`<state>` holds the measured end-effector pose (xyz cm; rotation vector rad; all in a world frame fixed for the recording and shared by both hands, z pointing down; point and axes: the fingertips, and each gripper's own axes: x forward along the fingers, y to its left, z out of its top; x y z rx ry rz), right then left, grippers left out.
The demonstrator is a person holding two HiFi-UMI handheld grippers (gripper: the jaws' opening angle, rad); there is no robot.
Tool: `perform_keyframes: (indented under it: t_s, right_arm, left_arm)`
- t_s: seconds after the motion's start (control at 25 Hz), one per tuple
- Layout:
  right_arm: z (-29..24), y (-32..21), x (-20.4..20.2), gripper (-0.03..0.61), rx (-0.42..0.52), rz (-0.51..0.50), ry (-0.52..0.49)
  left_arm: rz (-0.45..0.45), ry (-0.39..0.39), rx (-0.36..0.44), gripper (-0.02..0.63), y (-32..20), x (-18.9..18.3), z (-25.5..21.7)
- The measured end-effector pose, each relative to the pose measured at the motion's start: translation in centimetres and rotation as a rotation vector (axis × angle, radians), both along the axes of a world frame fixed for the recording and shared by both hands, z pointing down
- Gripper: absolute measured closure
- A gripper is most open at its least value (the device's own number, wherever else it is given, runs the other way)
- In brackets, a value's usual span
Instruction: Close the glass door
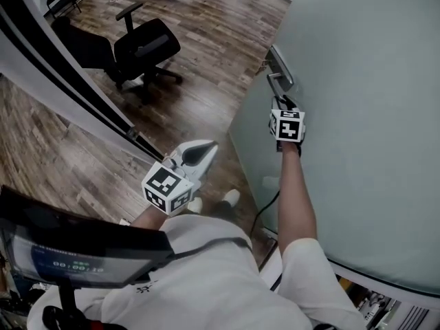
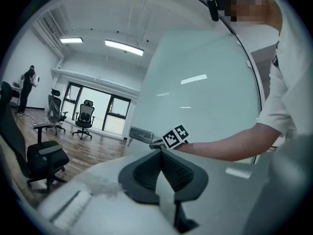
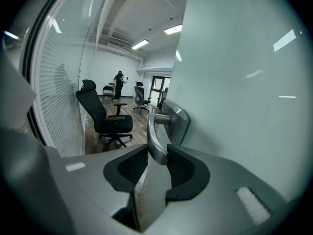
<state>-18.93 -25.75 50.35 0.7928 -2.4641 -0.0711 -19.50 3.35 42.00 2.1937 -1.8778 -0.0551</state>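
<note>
A frosted glass door (image 1: 357, 115) stands ajar on the right, its metal lever handle (image 1: 278, 84) near the door's free edge. My right gripper (image 1: 283, 104) is at the handle with my arm stretched out. In the right gripper view the curved handle (image 3: 156, 136) sits between the pads of the right gripper (image 3: 159, 163), which is shut on it. My left gripper (image 1: 196, 153) hangs free over the wooden floor, left of the door, shut and holding nothing. The left gripper view shows its jaws (image 2: 161, 165) together, with the door (image 2: 205, 102) and the handle (image 2: 142, 135) beyond.
A black office chair (image 1: 144, 50) stands on the wood floor behind a glass partition with a dark frame (image 1: 69, 88). A small screen (image 1: 75, 253) is mounted at my chest. More chairs (image 2: 85, 119) and a person (image 2: 30, 80) are far off by the windows.
</note>
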Motion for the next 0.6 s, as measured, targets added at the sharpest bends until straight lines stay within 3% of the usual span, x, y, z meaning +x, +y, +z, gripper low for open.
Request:
perform_keyframes:
  t_s: [0.4, 0.6]
  right_arm:
    - [-1.1, 6.6, -1.3, 0.460, 0.013, -0.125, 0.009]
    - [-0.4, 10.1, -1.3, 0.463, 0.020, -0.182, 0.002]
  left_arm:
    - [-0.129, 0.003, 0.017, 0.612, 5.0, -0.9, -1.4]
    - [-0.206, -0.012, 0.018, 0.612, 7.7, 0.7, -1.3]
